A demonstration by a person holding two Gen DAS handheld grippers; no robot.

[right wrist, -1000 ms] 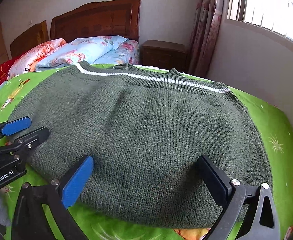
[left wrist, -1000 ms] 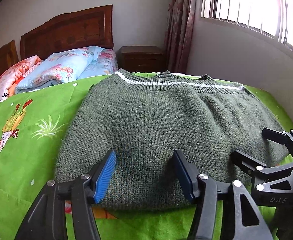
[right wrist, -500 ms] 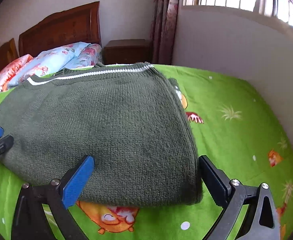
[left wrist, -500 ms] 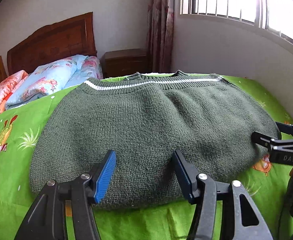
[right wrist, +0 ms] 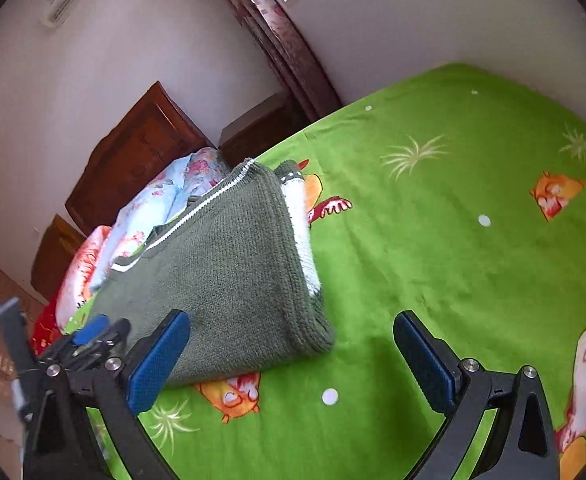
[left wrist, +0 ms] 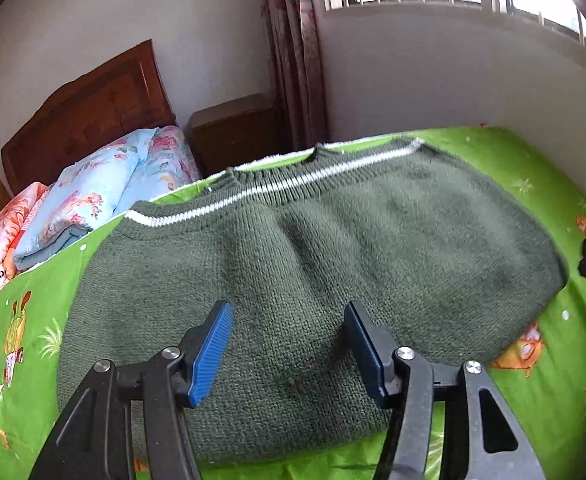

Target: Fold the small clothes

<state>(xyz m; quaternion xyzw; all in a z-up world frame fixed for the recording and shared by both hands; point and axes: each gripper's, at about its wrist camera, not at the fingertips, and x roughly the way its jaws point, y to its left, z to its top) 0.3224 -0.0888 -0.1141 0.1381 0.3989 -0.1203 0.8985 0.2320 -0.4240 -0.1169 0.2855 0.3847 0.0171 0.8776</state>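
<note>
Sweater lies folded on bed; both my tools, left tool and right tool, gape empty. Next: grab its 3 o'clock edge, fold across.

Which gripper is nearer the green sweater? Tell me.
Left. The left gripper sits open over the green sweater; the right gripper is open beside its folded corner, mostly over the bedspread.

A bed with a green cartoon-print sheet fills the lower frame. On it lie a folded dark green sweater, centre, and floral quilts at upper left.
</note>
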